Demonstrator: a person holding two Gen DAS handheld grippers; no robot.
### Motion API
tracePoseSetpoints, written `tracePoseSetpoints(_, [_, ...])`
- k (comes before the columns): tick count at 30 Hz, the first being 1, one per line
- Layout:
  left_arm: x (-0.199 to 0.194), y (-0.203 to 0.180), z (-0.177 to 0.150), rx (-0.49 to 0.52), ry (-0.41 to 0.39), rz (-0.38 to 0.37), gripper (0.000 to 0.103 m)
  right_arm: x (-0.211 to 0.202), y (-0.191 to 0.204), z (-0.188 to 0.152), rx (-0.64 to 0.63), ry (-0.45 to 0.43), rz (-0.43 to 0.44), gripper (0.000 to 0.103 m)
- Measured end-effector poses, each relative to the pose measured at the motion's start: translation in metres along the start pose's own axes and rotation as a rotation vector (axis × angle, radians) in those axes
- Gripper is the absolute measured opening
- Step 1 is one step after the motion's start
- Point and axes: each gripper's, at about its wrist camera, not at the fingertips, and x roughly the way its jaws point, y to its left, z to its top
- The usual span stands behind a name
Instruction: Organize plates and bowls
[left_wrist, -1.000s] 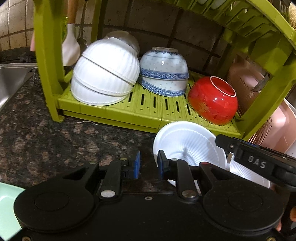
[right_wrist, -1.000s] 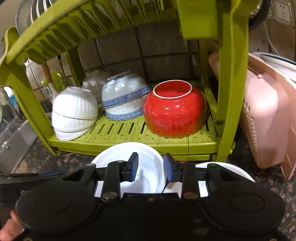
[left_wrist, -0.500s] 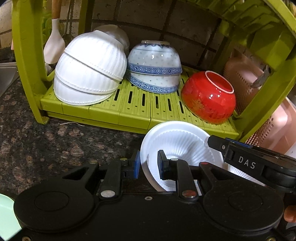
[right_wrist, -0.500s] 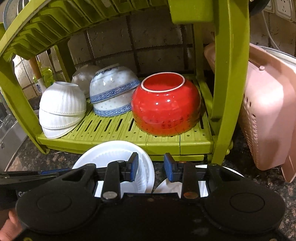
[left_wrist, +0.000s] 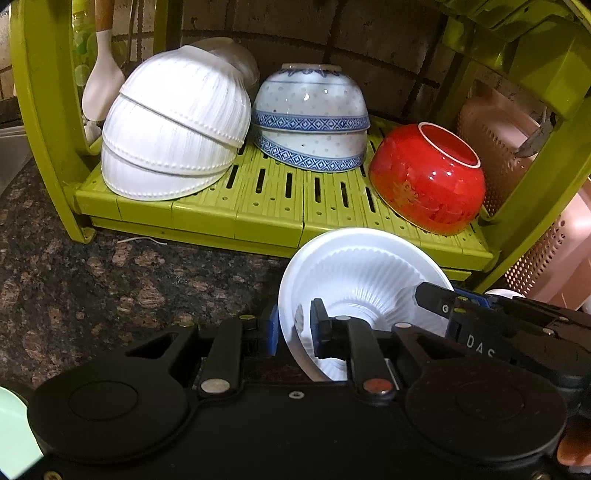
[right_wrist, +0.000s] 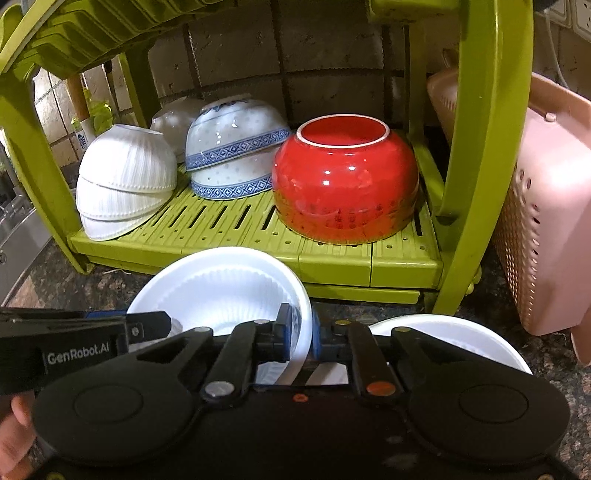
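I have both tongs, left (left_wrist: 293, 325) and right (right_wrist: 301, 332), clenched on opposite rims of 1 white bowl (left_wrist: 364, 273), rack shelf (left_wrist: 273, 206) straight ahead.

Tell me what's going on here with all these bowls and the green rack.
A person is holding one white ribbed bowl with both handheld grippers: the left gripper and right gripper each straddle its rim on opposite sides, just in front of the green dish rack. The rack's lower shelf holds upturned white bowls, blue-patterned bowls and a red bowl. Another white bowl waits on the counter.
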Motion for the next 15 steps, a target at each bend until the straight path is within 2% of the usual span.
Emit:
tracePoseSetpoints(8, [-0.018,0.003,0.001,-0.004,-0.030,0.003,0.022,-0.018,0.007,0.002,-0.012,-0.039,0.015,0.013])
tracePoseSetpoints(15, [-0.048,0.006,-0.001,-0.010,-0.070,0.005,0.023,-0.049,0.016,-0.002,-0.032,-0.084,0.044,0.013])
